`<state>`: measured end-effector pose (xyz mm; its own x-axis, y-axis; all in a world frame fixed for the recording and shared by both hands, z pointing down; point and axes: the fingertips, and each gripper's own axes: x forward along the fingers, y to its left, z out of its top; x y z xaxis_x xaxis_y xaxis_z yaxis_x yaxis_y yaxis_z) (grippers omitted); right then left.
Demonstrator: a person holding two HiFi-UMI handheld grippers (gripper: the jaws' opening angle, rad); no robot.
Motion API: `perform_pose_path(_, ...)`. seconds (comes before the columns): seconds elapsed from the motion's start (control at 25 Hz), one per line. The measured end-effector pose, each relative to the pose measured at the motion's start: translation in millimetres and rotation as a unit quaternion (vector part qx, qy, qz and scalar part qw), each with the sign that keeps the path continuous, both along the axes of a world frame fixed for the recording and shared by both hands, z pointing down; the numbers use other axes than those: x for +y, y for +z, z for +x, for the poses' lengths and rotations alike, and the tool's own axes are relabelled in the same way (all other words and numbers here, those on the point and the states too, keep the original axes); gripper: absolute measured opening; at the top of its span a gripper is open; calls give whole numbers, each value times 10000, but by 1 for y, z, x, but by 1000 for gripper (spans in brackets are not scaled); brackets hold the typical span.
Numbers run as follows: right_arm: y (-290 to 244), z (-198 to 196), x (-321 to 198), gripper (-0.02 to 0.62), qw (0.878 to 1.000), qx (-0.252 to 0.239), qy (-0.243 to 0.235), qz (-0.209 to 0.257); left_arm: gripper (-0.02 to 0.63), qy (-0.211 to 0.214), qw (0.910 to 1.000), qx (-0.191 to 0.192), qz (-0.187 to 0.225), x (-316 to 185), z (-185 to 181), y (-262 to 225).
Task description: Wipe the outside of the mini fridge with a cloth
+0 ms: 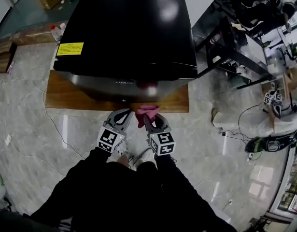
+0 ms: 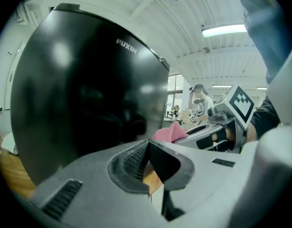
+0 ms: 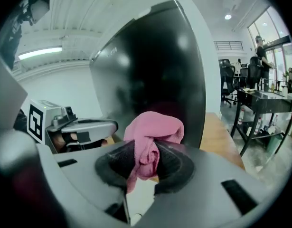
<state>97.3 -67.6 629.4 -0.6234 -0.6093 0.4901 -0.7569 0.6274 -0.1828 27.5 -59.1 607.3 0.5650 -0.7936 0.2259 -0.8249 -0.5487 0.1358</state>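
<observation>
Slippage worries us: our right tool (image 3: 145,161) clamps the bunched pink cloth (image 3: 153,129) with the mini fridge (image 3: 157,65) close ahead of it, the left tool (image 2: 146,147) beside it is closed on nothing, and if the cloth pulls out, bare jaws may scratch the glossy black shell.

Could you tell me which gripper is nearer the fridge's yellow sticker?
Left. The left gripper sits below-right of the yellow sticker; the right gripper, holding the pink cloth, is farther right.

support: low wooden platform (image 1: 61,93) on grey floor (image 1: 32,144) | load: black mini fridge (image 1: 129,28)
</observation>
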Motion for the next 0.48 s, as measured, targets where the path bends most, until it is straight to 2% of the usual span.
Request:
perform_pose_path(0.24, -77, -3, 43, 101, 9970, -218, -283, 694, 6, -172, 9990, -7, 417, 43, 4, -56)
perform_pose_path(0.48, -152, -8, 78, 101, 9888, -508, -494, 1315, 6, -480, 9970, 84, 594, 88, -1, -121)
